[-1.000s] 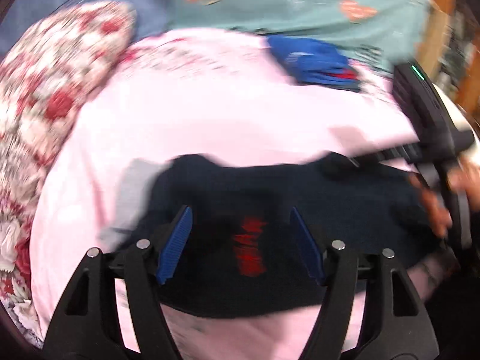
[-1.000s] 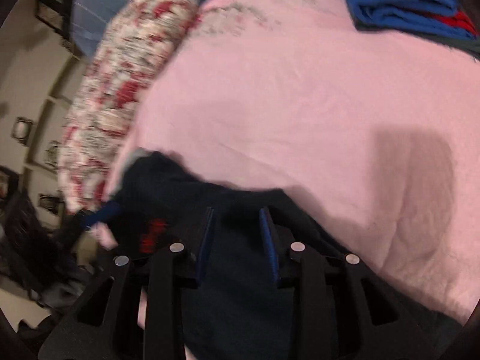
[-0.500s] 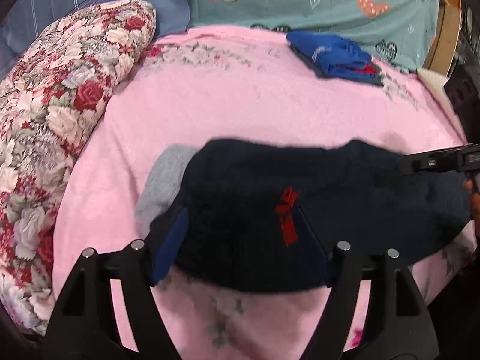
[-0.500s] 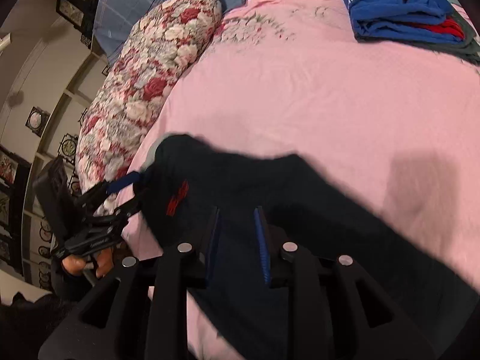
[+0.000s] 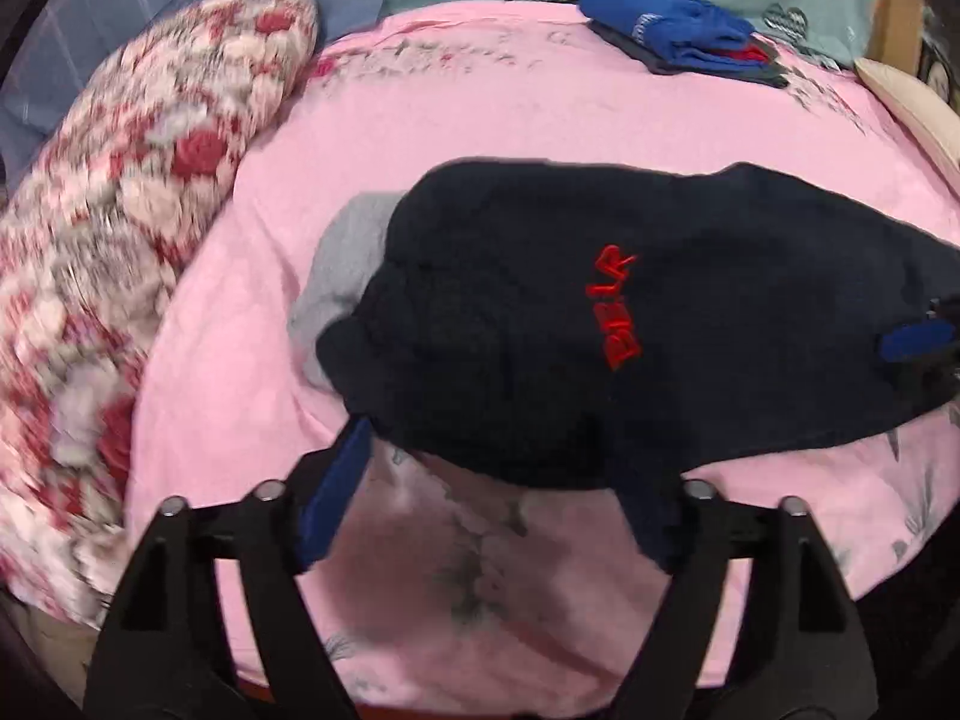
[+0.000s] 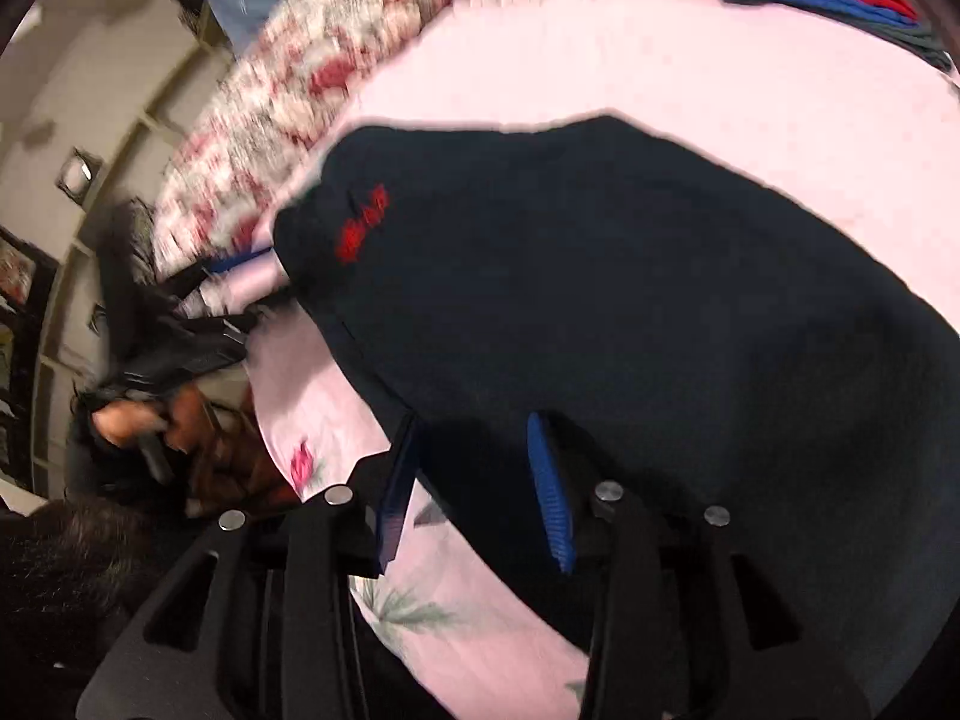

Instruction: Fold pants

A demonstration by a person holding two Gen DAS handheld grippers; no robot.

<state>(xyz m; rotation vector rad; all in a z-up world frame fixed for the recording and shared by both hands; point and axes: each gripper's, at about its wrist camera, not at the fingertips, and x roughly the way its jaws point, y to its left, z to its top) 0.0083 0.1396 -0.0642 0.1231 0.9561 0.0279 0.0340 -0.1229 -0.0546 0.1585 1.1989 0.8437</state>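
Left gripper (image 5: 498, 498) jaws wide apart, not gripping; navy pants (image 5: 630, 324) lie just ahead on the pink bedspread (image 5: 480, 114), long axis running left-right. Right gripper (image 6: 474, 480) parted too, fabric between, nearer. Half a second ago the right was nearly closed.

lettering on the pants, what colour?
Red lettering on dark navy pants; clearest in the left wrist view.
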